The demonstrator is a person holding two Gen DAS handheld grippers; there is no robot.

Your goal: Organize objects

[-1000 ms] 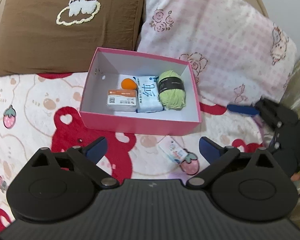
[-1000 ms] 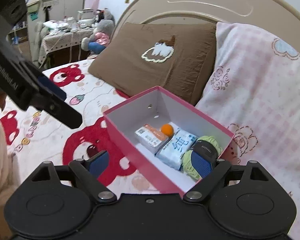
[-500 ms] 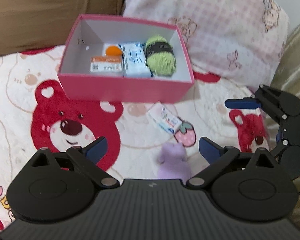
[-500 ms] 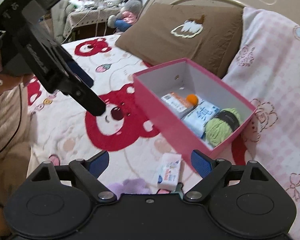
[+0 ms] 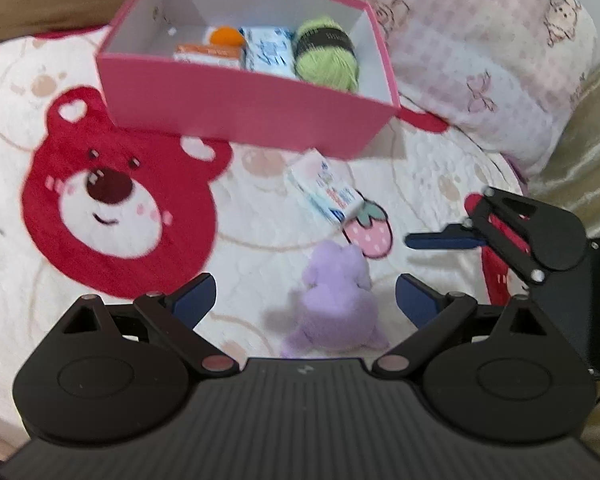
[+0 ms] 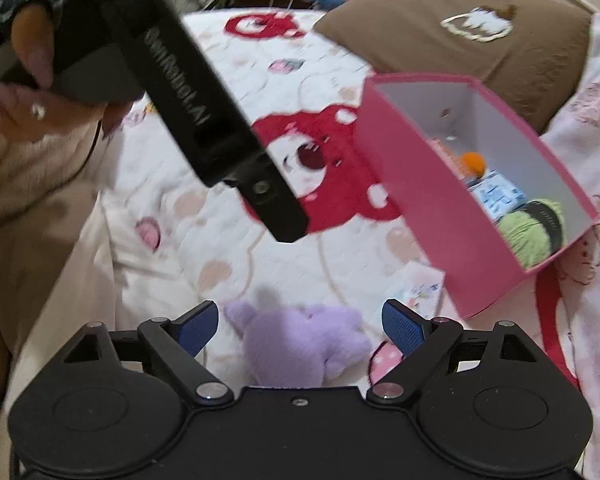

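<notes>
A purple plush toy (image 5: 334, 300) lies on the bear-print bedspread; it also shows in the right wrist view (image 6: 300, 344). My left gripper (image 5: 305, 300) is open above it, the toy between its blue fingers. My right gripper (image 6: 300, 320) is open too, the toy between its fingers, untouched as far as I can tell. A small white and blue packet (image 5: 326, 192) lies just beyond, in front of a pink box (image 5: 240, 108). The box holds a green yarn ball (image 5: 326, 56), a blue-white tissue pack (image 5: 268, 50), an orange ball (image 5: 228, 36) and an orange-white carton (image 5: 208, 52).
A brown pillow (image 6: 480, 40) and a pink checked pillow (image 5: 480, 40) lie behind the box. The right gripper's body (image 5: 532, 236) is at the right of the left wrist view. The left gripper's body (image 6: 204, 120) and the hand holding it cross the right wrist view.
Both grippers have pulled back from the box and dropped toward the bedspread. The purple plush toy and the packet have come into view; the toy now lies between both pairs of open fingers.
</notes>
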